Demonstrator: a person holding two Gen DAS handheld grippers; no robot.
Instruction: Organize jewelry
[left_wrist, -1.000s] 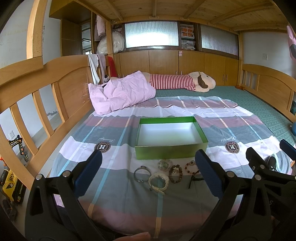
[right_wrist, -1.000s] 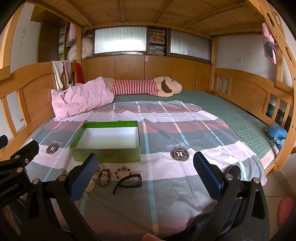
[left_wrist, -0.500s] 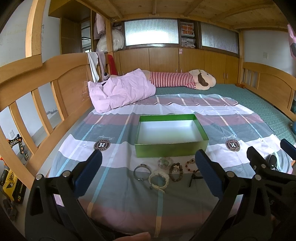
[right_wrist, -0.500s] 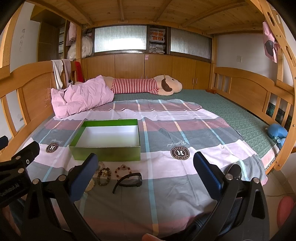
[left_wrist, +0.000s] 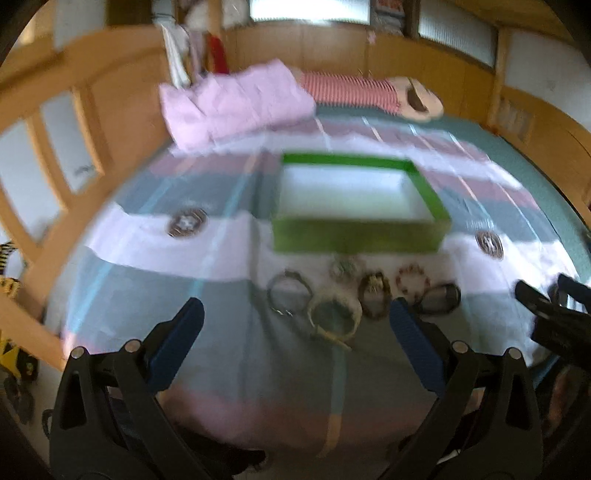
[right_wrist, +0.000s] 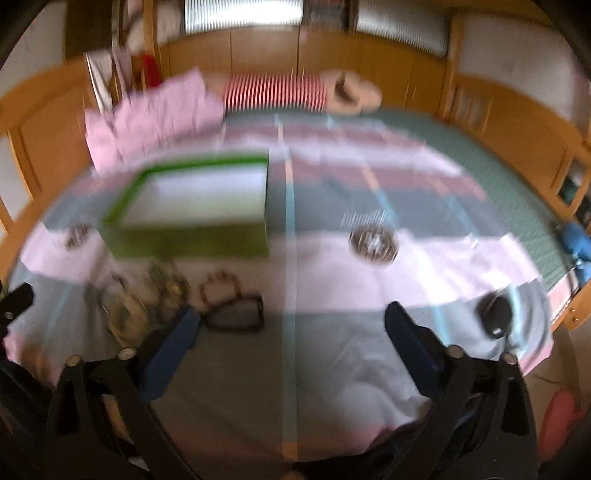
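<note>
In the left wrist view, blurred by motion, the left gripper (left_wrist: 293, 330) stands wide open above the striped bedspread (left_wrist: 155, 280) with nothing between its blue pads (left_wrist: 176, 343). The green box (left_wrist: 354, 240), open-topped and white inside, lies on the bedspread, and the jewelry sits in a row just in front of its near wall: a silver bangle (left_wrist: 289, 293) toward its left end, a pale bracelet (left_wrist: 335, 315) in front of its middle, a small clear piece (left_wrist: 345, 266) close to the wall, a dark beaded bracelet (left_wrist: 375, 293), a red beaded bracelet (left_wrist: 413, 282), and a black watch (left_wrist: 441, 299) toward its right end. Beyond the box lie a pink blanket (left_wrist: 236, 103) and a striped plush toy (left_wrist: 369, 92). In the right wrist view, equally blurred, the right gripper (right_wrist: 291, 326) is closing its jaws but they remain far apart, with only bedspread (right_wrist: 369, 332) between them. The box (right_wrist: 192, 236) sits at the left, the red beaded bracelet (right_wrist: 219, 286) and the watch (right_wrist: 238, 314) just in front of its right corner, the watch beside the gripper's left pad (right_wrist: 173, 345). A small black object (right_wrist: 495, 319) lies well right of the box.
</note>
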